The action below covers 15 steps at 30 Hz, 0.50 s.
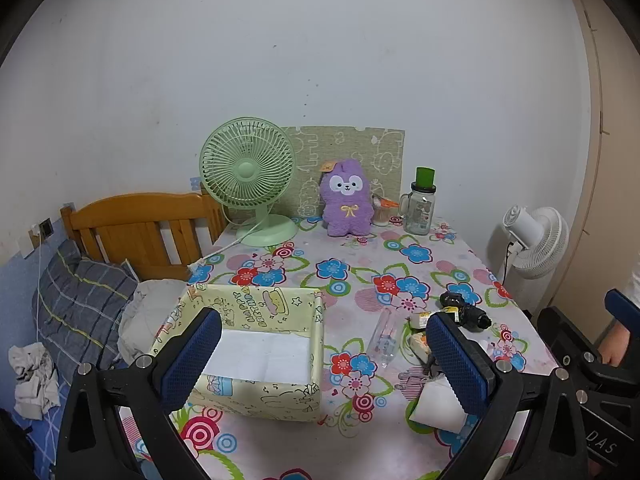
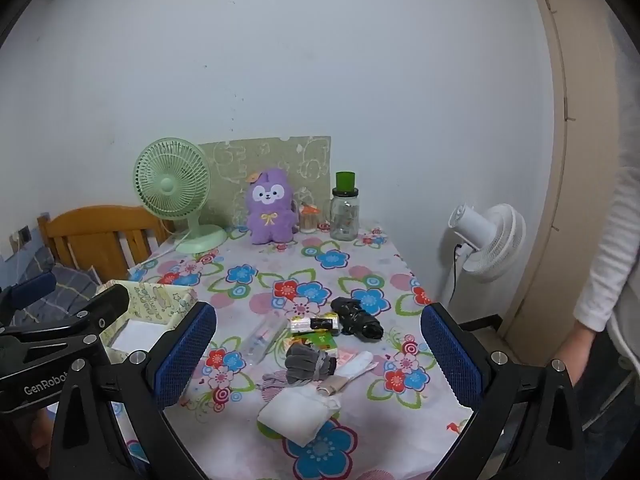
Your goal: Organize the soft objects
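Claws, left (image 1: 324, 356) and right (image 2: 318, 354), both released; one box (image 1: 256, 354), one plush (image 2: 271, 208), two fans.

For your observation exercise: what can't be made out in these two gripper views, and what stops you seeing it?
- Yellow box: the left wrist view has its near left corner behind a finger; the right wrist view hides most behind the left gripper.
- Sock pile: the left wrist view hides most behind a finger.
- Jar print: too small in both.
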Available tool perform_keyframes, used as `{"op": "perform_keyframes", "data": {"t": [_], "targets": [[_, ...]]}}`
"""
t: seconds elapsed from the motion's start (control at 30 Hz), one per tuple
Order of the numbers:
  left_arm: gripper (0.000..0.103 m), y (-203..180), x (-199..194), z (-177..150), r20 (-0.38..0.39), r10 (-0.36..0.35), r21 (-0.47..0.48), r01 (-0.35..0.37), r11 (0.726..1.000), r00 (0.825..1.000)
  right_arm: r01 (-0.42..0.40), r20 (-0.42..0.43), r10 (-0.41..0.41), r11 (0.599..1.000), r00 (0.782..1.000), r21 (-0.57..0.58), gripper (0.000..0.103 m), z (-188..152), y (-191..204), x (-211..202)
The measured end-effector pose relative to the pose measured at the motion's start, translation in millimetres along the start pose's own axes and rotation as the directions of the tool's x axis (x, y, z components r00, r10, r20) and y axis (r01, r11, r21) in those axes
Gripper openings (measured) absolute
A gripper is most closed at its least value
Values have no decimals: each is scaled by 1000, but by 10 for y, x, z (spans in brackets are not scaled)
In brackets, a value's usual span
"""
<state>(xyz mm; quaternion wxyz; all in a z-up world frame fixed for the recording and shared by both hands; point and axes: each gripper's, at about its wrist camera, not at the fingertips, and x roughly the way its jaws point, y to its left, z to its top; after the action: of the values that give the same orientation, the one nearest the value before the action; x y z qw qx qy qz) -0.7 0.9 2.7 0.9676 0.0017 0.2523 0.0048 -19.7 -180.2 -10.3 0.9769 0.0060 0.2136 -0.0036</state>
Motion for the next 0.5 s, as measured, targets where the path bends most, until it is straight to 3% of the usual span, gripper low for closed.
{"op": "perform_keyframes", "data": {"t": [0.5], "targets": [[103,-20,-24,-2,6,14,12,-14,1000,1000,3,-8,-3,1000,1000,-2,103,-18,-6,0]]}}
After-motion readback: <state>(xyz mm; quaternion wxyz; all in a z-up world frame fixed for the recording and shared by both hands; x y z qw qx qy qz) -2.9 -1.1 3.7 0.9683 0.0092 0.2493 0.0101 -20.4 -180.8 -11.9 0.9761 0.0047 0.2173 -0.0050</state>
